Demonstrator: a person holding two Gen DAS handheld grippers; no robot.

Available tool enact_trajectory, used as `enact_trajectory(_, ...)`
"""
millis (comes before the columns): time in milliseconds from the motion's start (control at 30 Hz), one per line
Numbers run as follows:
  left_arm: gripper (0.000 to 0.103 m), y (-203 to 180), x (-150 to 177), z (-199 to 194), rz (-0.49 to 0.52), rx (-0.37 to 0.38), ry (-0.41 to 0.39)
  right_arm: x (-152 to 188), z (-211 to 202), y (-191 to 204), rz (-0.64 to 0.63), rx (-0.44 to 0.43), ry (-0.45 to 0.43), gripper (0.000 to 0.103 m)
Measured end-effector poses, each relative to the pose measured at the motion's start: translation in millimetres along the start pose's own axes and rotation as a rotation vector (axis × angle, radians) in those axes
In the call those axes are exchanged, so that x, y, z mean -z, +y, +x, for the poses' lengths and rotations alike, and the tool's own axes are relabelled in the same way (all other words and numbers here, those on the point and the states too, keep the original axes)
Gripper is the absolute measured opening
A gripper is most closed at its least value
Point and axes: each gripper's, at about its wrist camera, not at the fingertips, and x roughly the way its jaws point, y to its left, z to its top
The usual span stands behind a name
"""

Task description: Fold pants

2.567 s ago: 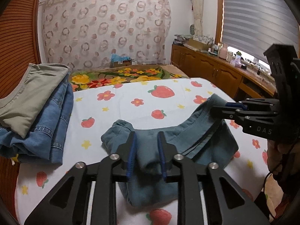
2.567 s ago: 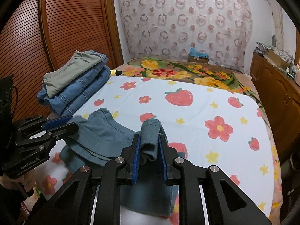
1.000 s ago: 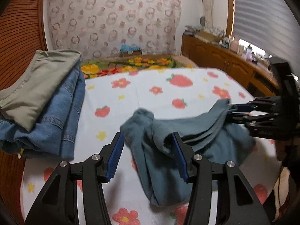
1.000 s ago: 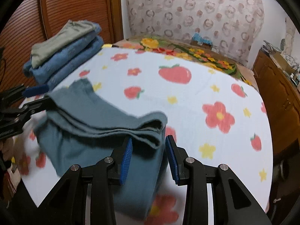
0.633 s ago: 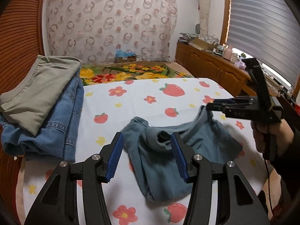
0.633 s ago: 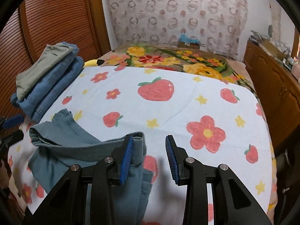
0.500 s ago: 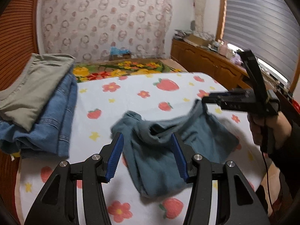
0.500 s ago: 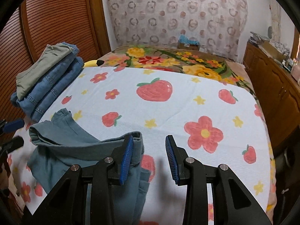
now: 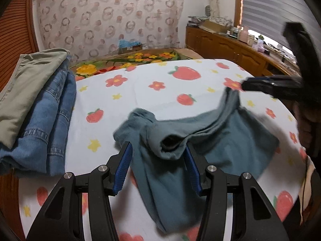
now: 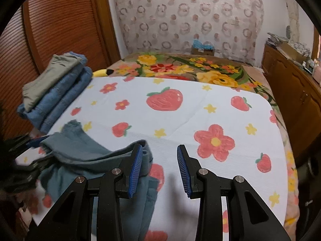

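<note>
The teal pants [image 9: 200,140] lie folded and bunched on the strawberry-print sheet [image 9: 140,92]. My left gripper [image 9: 158,168] is open, its blue pads on either side of a rolled fold of the pants, not pinching it. My right gripper [image 10: 159,170] is open; its left pad [image 10: 136,168] sits against the pants' folded edge [image 10: 90,156], and bare sheet shows between the pads. The right gripper also shows in the left wrist view [image 9: 266,84], just above the pants' raised far end.
A stack of folded clothes, blue jeans [image 9: 50,110] under olive pants [image 9: 26,80], lies on the sheet's left side [image 10: 54,88]. A floral blanket [image 10: 190,68] lies behind. Wooden cabinets [image 9: 224,44] run along the right; a slatted wooden door [image 10: 60,24] stands left.
Both grippers have let go of the pants and opened. They have pulled back a little, and the pants have settled on the sheet.
</note>
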Motion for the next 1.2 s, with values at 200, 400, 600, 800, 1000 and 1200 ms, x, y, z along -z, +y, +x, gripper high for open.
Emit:
enact_trajectory(200,0.053,15,-14,14,-0.035,-0.031,-0.015,11,-4,-1,-0.036,-0.039,-0.003,0.037)
enact_trajectory(400,0.053,20,-19,10,-0.054,-0.066,-0.022,12,15,1,-0.034,-0.035,0.043,0.037)
enact_trajectory(600,0.053,16,-8,-9,-0.058,-0.023,-0.027,13,12,4,-0.02,-0.031,0.052,0.037)
enact_trajectory(800,0.053,5,16,-33,-0.051,0.018,-0.036,31,-14,10,-0.021,-0.036,0.047,0.037)
enact_trajectory(1000,0.053,-3,41,-37,-0.048,0.045,-0.009,66,-36,12,0.002,-0.06,0.053,0.037)
enact_trajectory(1200,0.053,-1,52,-27,-0.056,0.042,0.022,83,-37,19,-0.008,-0.072,0.083,0.037)
